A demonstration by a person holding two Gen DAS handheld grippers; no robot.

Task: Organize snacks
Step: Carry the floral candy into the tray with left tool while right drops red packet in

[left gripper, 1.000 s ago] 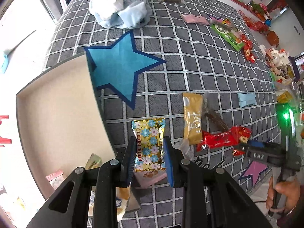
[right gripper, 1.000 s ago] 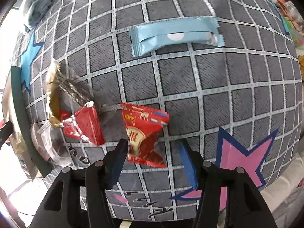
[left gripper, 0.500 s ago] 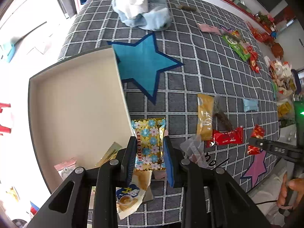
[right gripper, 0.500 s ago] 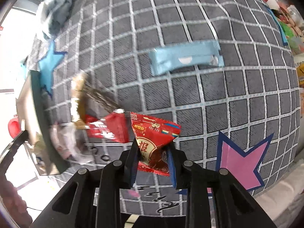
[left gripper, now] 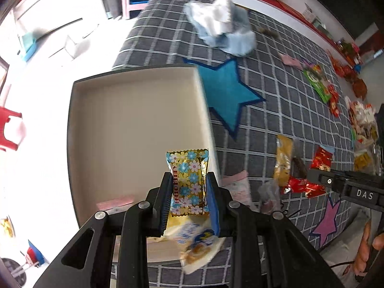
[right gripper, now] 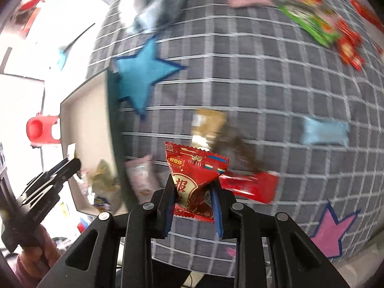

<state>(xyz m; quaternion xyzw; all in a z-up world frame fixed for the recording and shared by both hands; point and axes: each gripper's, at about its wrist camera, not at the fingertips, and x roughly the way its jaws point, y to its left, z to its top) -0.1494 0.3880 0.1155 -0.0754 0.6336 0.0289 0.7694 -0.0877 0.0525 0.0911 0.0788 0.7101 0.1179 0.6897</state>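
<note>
My left gripper (left gripper: 189,192) is shut on a gold flowered snack packet (left gripper: 188,182) and holds it above the near right corner of the beige tray (left gripper: 134,120). My right gripper (right gripper: 193,196) is shut on a red snack packet (right gripper: 195,180) and holds it above the checked cloth, right of the tray (right gripper: 84,120). Several snacks lie in the tray's near end (left gripper: 199,242). Loose on the cloth are a gold packet (left gripper: 283,158), a red wrapper (left gripper: 300,184) and a pale blue packet (right gripper: 324,132).
A blue star patch (left gripper: 225,91) lies beside the tray. A bundle of pale cloth (left gripper: 223,33) sits at the far end. Green and red packets (left gripper: 319,84) lie along the right edge. A pink star patch (right gripper: 331,230) is at the near right.
Both grippers have risen and swung left toward the tray. The right gripper closed on the red packet and lifted it off the cloth. The left still holds the flowered packet.
</note>
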